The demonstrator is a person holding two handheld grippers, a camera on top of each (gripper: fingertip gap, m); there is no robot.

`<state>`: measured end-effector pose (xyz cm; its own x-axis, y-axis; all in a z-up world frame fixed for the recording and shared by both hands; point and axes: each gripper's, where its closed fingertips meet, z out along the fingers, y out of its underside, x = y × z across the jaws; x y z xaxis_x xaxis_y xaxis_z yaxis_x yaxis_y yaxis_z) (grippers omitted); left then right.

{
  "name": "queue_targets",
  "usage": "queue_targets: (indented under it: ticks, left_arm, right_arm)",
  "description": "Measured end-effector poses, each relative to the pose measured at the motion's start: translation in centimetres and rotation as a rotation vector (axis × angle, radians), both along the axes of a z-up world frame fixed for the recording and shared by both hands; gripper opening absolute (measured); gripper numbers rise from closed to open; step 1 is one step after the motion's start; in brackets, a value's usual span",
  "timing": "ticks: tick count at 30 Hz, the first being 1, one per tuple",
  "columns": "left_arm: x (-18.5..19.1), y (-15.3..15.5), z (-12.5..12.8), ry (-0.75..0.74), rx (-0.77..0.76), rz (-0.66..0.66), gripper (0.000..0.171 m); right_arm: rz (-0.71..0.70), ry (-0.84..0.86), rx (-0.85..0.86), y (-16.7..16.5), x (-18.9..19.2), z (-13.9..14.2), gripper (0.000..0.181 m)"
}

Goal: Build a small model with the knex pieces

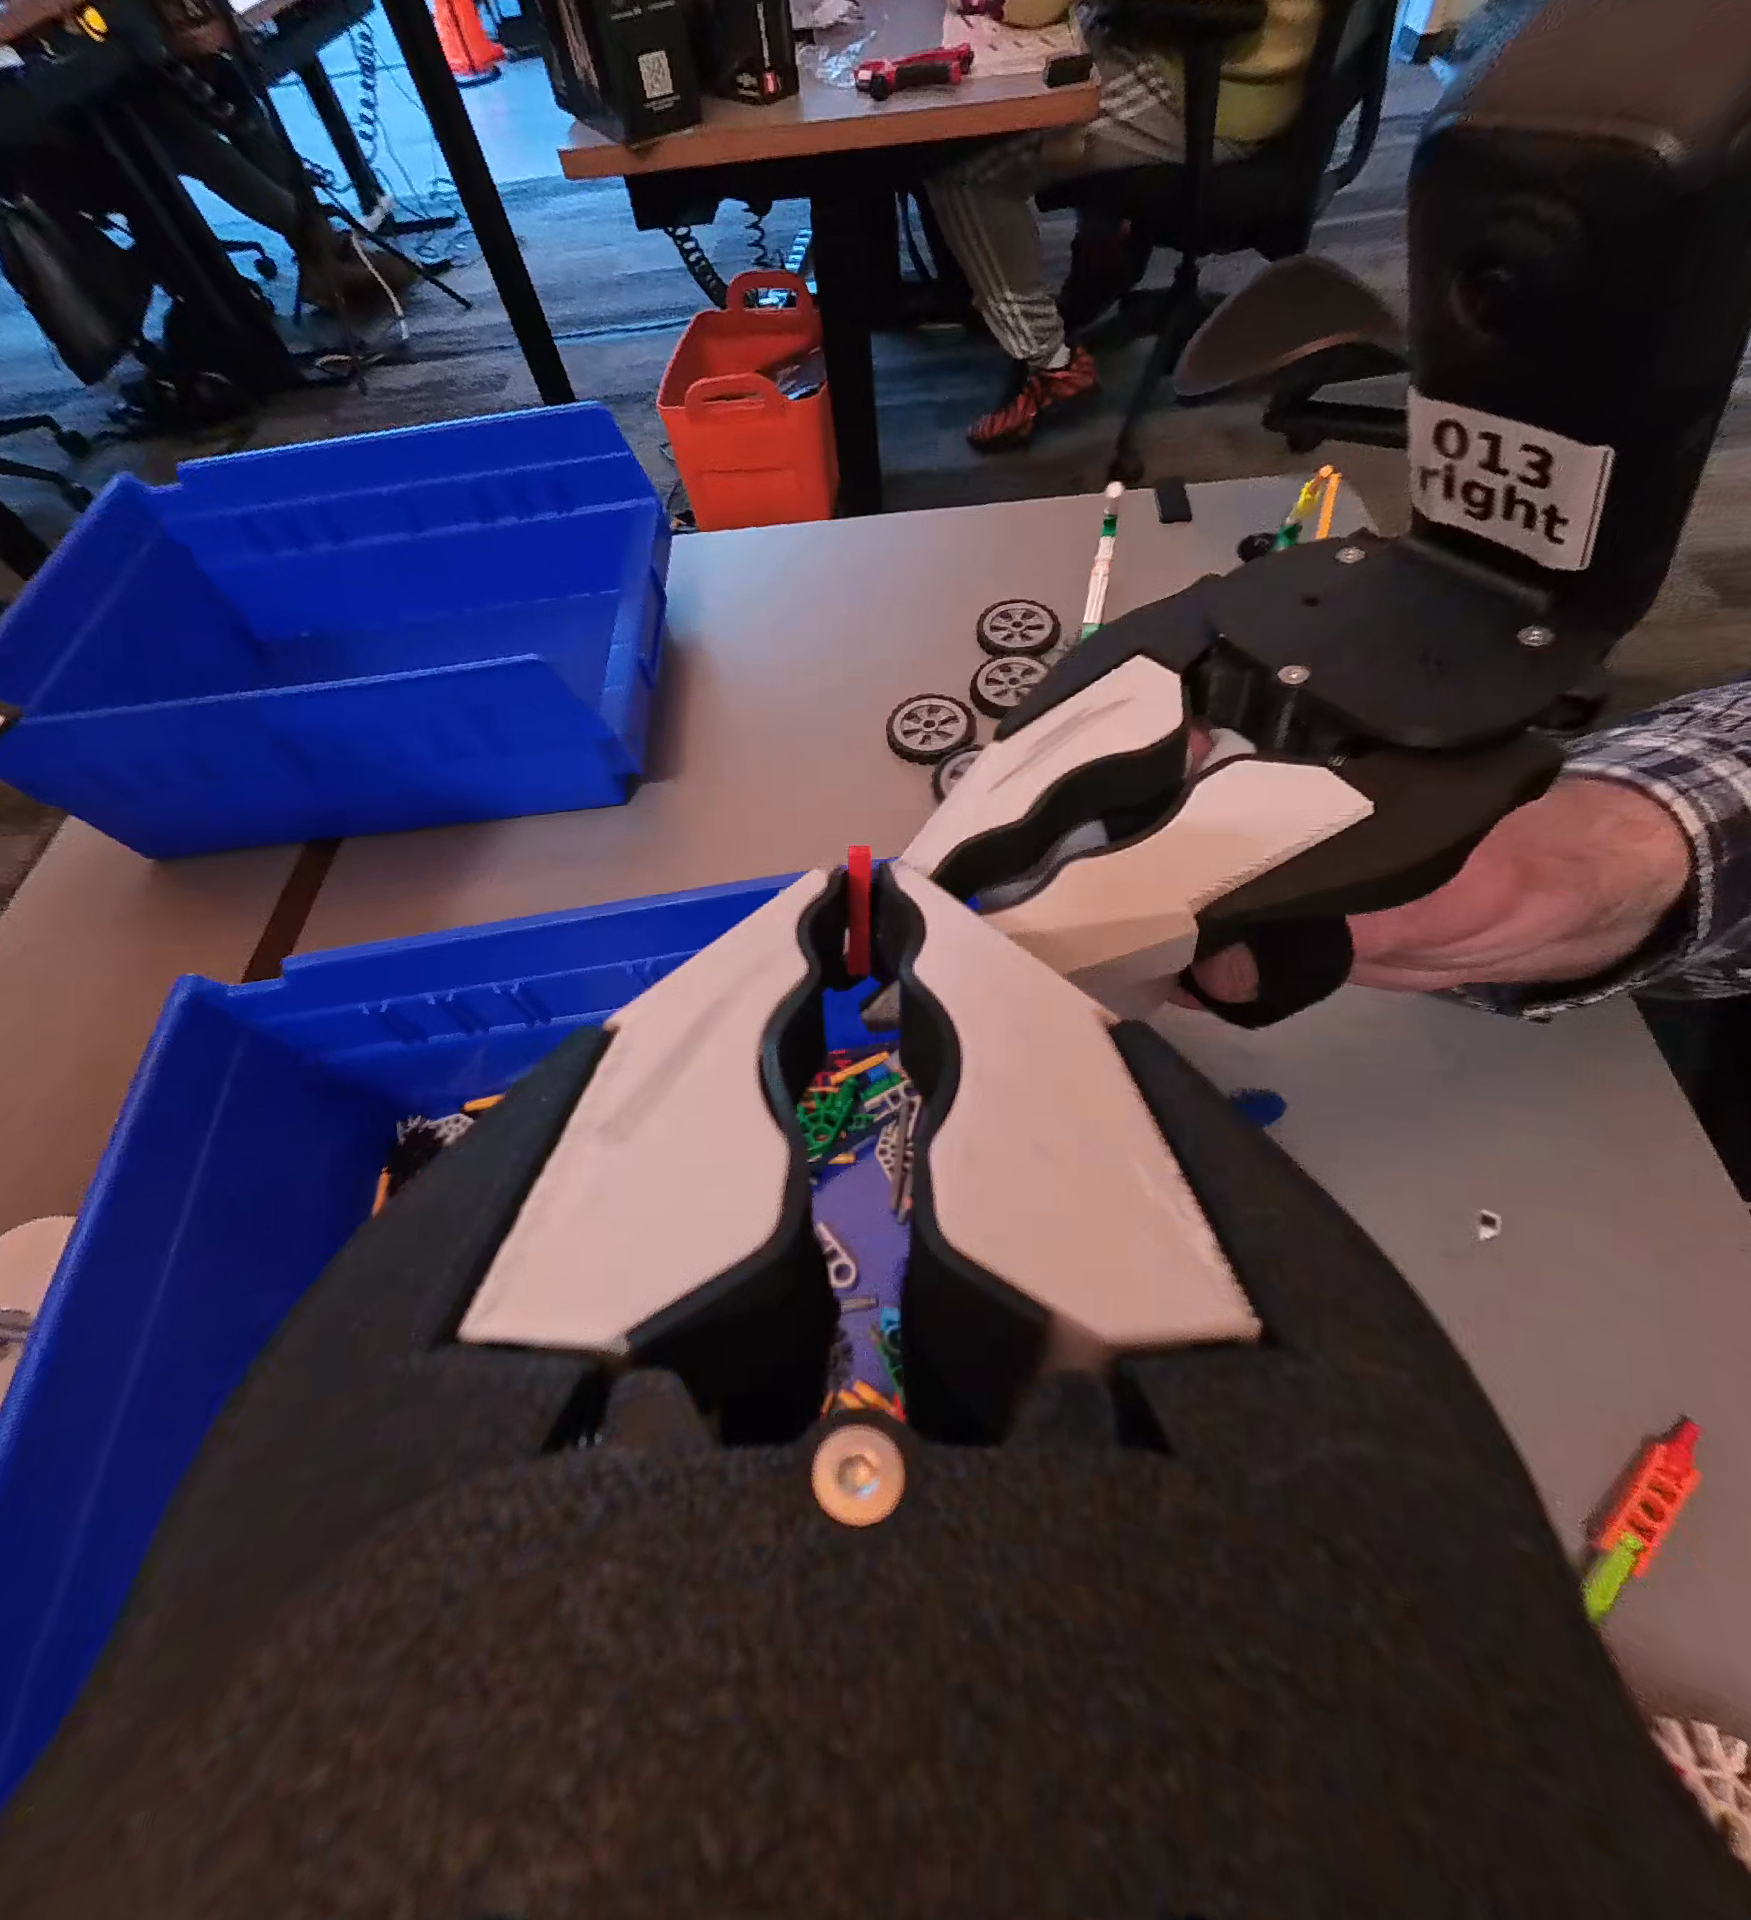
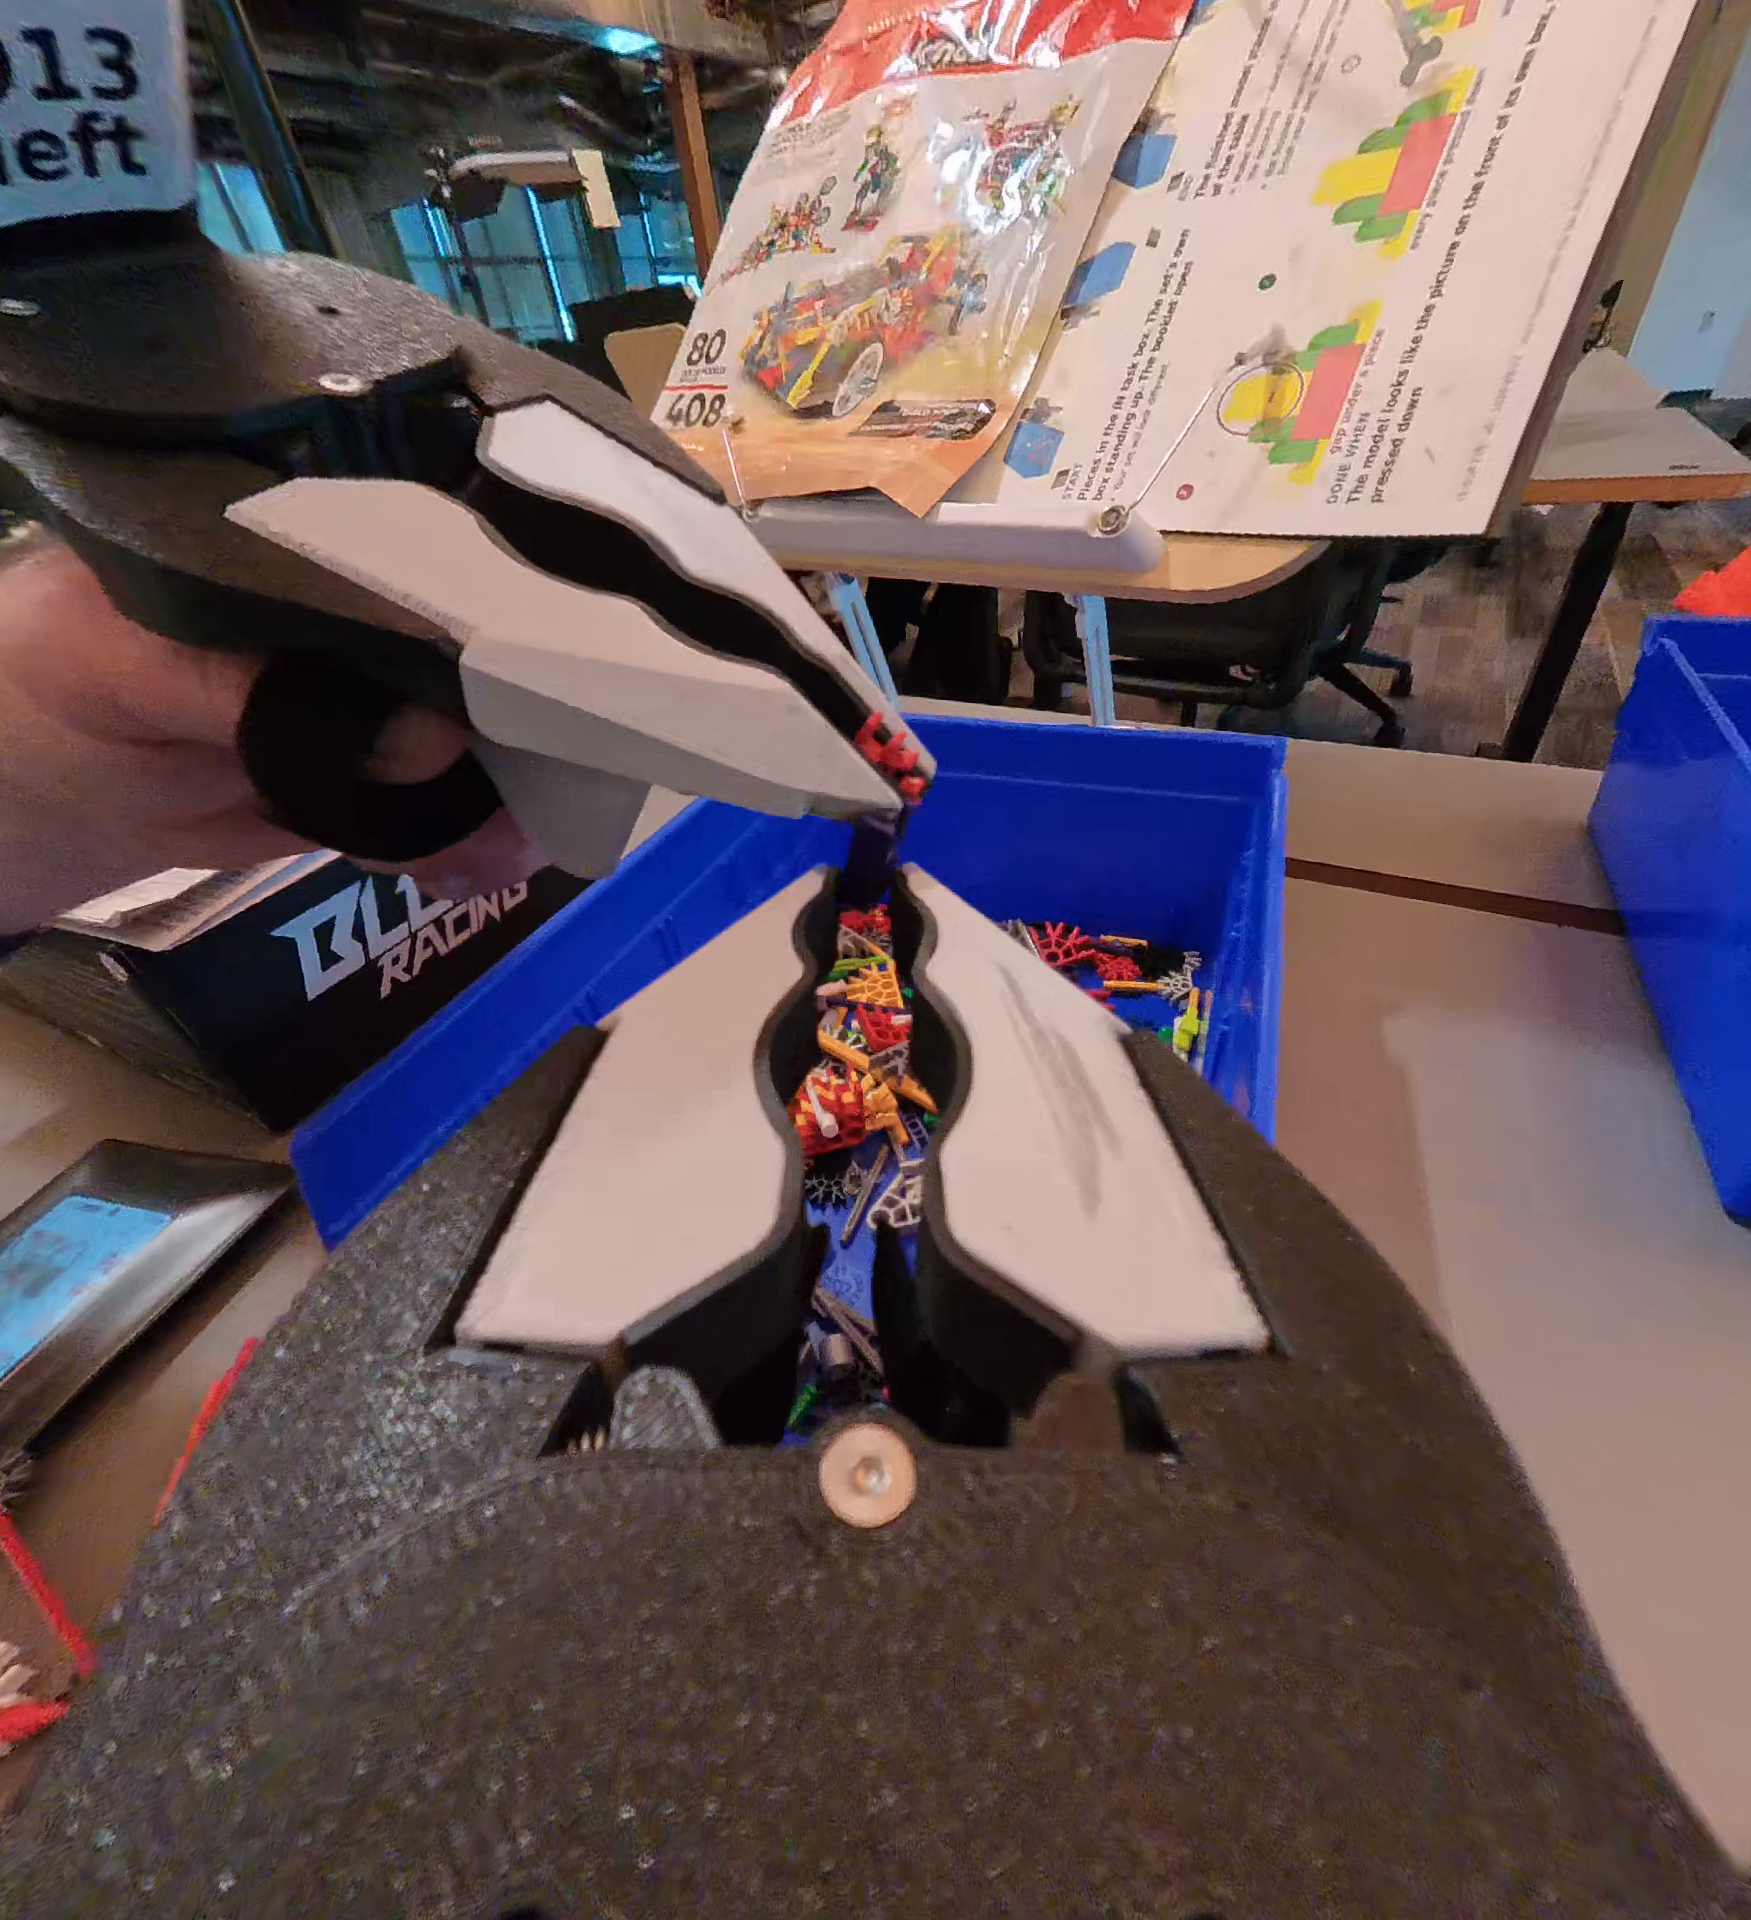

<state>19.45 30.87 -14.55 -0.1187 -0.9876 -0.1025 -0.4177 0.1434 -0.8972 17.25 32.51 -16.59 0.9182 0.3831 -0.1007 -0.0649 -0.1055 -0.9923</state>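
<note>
Brightness: even indoor light, moderate; no harsh contrast.
Source: cool daylight on the floor at the far left of the left wrist view; windows (image 2: 538,260) behind in the right wrist view.
Glare: soft sheen on the grey table (image 2: 1453,1091); reflections on the plastic bag (image 2: 912,239) on the stand.
Shadows: diffuse, under the near blue bin (image 1: 175,1195) and below the hand (image 1: 1515,904).
Distortion: strong fisheye in both views; table edges and desk legs bow toward the borders.
Blur: the tablet (image 2: 40,1299) at the left edge is smeared; background desks are soft.
Focus: the white fingers (image 1: 663,1122) are fairly sharp; small parts in the bin are slightly soft.
Noise: grain on the black gripper body.
</note>
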Motion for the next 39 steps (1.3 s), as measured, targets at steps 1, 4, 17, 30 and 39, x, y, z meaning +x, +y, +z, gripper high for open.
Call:
queue_targets:
  ticks: [1,4,17,30,39]
  left_arm:
    - [-0.2,0.1,0.0,0.000,0.001,0.004,0.004]
    - [-1.0,0.5,0.0,0.009,-0.008,0.044,0.004]
    - [-5.1,0.6,0.4,0.088,0.091,0.098,0.003]
    - [-6.9,2.1,0.0,0.080,0.076,0.082,0.002]
    - [-8.1,0.9,-0.2,0.053,0.020,0.067,0.002]
  right_arm:
    - [0.005,-0.005,-0.002,0.0,-0.1,0.0,0.007]
    - [0.022,-0.036,-0.009,-0.2,-0.3,0.0,0.006]
    - [0.100,-0.192,-0.011,-0.4,-3.6,0.4,0.004]
    - [0.068,-0.327,-0.049,0.8,-2.3,-0.7,0.004]
    - [0.037,-0.393,-0.133,1.4,-1.5,-2.6,0.011]
